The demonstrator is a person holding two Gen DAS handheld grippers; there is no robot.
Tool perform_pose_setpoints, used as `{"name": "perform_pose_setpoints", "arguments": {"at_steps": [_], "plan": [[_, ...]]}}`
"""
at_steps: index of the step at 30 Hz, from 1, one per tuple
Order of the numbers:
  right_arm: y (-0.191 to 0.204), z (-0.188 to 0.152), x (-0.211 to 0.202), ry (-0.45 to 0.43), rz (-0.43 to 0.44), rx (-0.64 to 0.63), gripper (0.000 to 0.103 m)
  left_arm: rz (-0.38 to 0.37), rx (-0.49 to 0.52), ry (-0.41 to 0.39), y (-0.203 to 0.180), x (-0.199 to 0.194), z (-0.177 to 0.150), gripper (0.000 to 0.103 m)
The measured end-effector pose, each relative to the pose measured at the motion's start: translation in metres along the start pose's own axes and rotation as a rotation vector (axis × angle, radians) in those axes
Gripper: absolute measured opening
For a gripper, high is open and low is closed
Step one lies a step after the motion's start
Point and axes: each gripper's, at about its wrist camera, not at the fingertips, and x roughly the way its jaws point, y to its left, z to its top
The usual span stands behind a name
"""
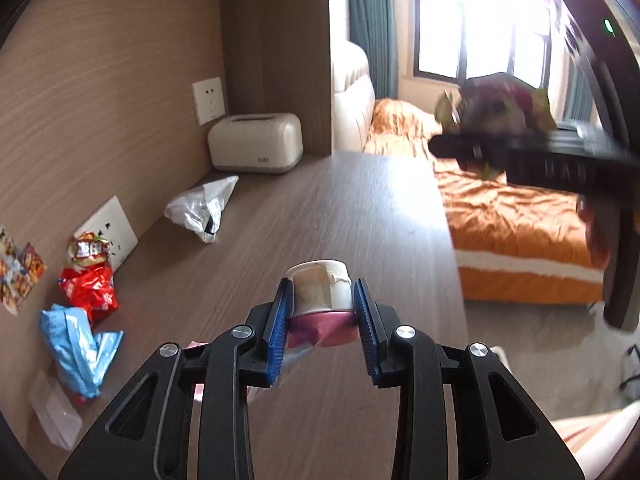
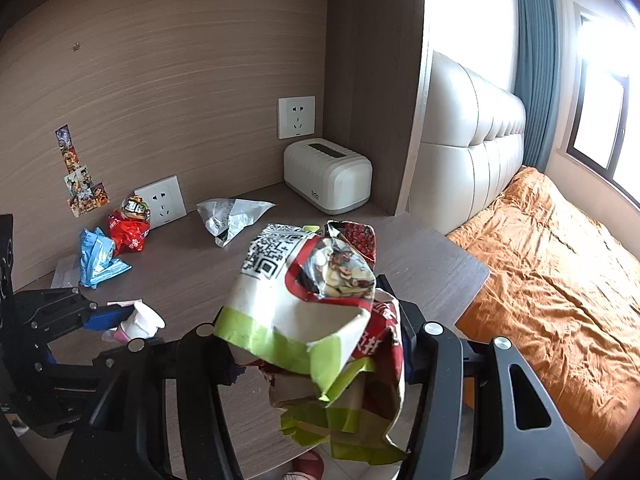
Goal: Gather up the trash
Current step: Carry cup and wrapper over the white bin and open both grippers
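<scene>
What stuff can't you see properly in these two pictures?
- Right gripper: in the right wrist view the crumpled snack bag covers its fingertips; in the left wrist view it is a moving blur.
- Yogurt cup: its lower part hides between the left gripper pads in the left wrist view.
- Clear plastic box: cut off by the left wrist view's rim.
- Stickers on the wall: too small to read.

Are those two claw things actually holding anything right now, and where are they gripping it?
Left gripper pinches a small white cup by its sides. Right gripper clamps a crumpled snack bag near its lower end.
</scene>
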Motion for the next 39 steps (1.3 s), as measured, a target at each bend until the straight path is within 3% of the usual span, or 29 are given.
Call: {"name": "perform_pose_setpoints", "arguments": {"at_steps": [6,18,30,39], "plan": [[0.005,-0.021,-0.042,0.016,-0.004,0.032,0.056,-0.062,-0.05,-0.044,-0.024,-0.033,0.004,0.031],[-0.043,-0.073,-0.108,0.047,-0.062,0.115,0.056,-0.191,0.026,-0.026,-0.13,-0.059,0.002,0.031],[-0.144,-0.152,-0.145,0.142,-0.059,0.169,0.056,-0.264,0.023,0.062,-0.261,-0.024,-0.016,0.031],[-0.196,-0.206,-0.136,0.223,-0.068,0.19,0.056,-0.341,0.022,0.145,-0.336,0.035,-0.056,0.031]]}}
